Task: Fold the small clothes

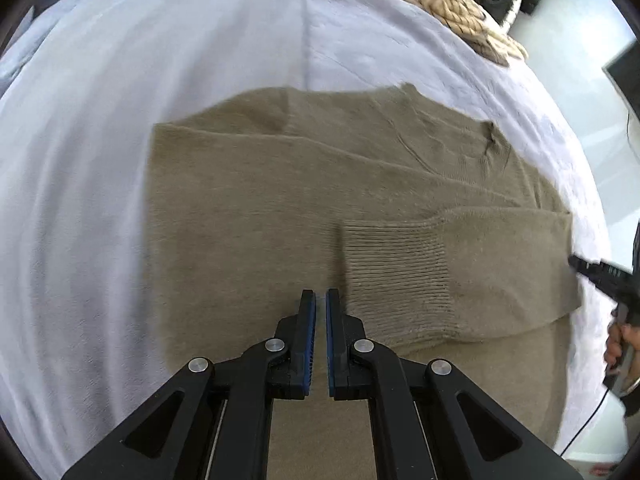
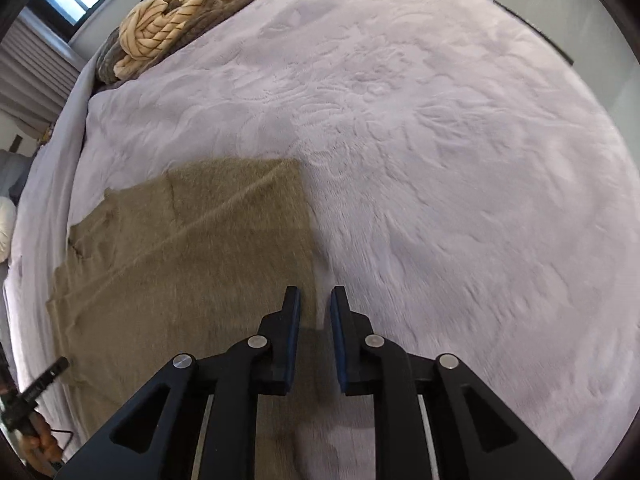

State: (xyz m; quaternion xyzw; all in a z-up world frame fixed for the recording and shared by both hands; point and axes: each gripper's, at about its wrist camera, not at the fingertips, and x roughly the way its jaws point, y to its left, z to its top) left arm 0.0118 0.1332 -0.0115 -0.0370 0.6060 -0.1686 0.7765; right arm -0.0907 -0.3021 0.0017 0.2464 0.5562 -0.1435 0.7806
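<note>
Pale lilac bedspread (image 2: 440,140) covers the bed, and the tan sweater (image 1: 260,200) lies flat on it, one sleeve cuff (image 1: 396,276) folded across the body, probably to narrow it for folding. Its long axis crosses the left view, neckline rightward. Left gripper (image 1: 320,300) hovers closed and empty; right gripper (image 2: 314,296), jaws slightly apart, grips nothing at the sweater's edge.
</note>
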